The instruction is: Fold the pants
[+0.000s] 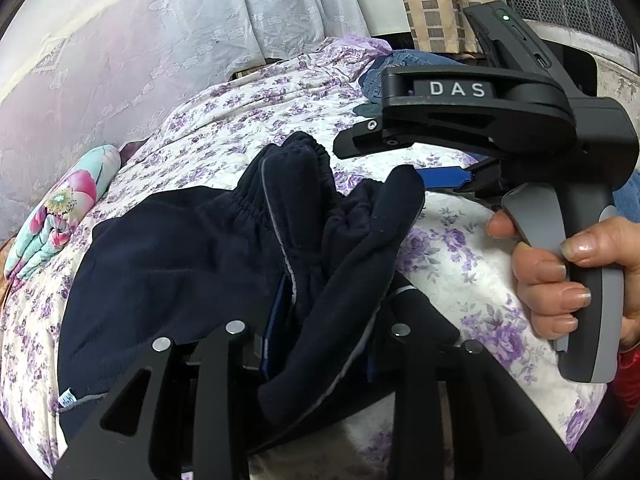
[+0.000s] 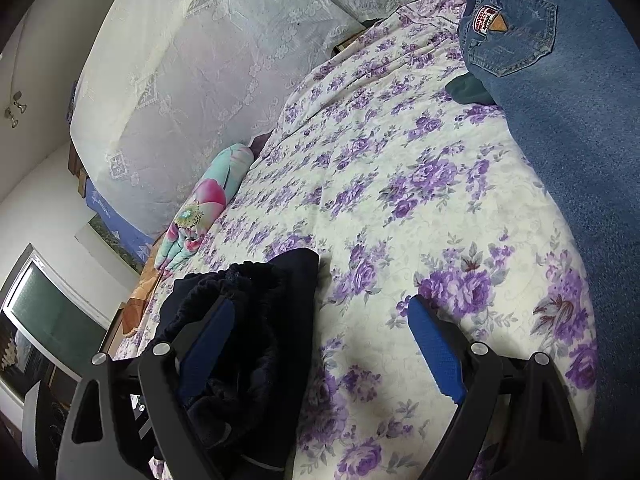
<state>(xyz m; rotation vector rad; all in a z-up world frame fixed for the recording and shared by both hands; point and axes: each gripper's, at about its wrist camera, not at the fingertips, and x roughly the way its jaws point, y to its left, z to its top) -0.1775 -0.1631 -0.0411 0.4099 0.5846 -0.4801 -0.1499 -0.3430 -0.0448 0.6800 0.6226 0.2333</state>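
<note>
The left gripper (image 1: 320, 344) has its 2 jaws set narrow, with a bunched fold of the dark navy pants (image 1: 192, 264) lying between them. The cloth hides the blue pads, so whether they press on it cannot be told from the left wrist view. The right gripper (image 2: 320, 344) stands wide apart, its 2 blue pads (image 2: 436, 354) clear of each other. The left pad sits against the gathered waistband of the pants (image 2: 248, 320), while the right pad hangs over bare bedspread (image 2: 400, 184), gripping nothing. In the left wrist view a hand (image 1: 568, 272) wraps the grey handle of the right gripper (image 1: 404, 160), on the right of the scene.

The pants lie crumpled on the near left part of the purple-flowered bedspread, elastic waistband puckered and raised, a thin grey stripe running down 1 seam. Blue jeans (image 2: 560, 92) lie on the far right of the bed, well apart. A folded floral cloth (image 2: 200, 208) rests at the far left edge.
</note>
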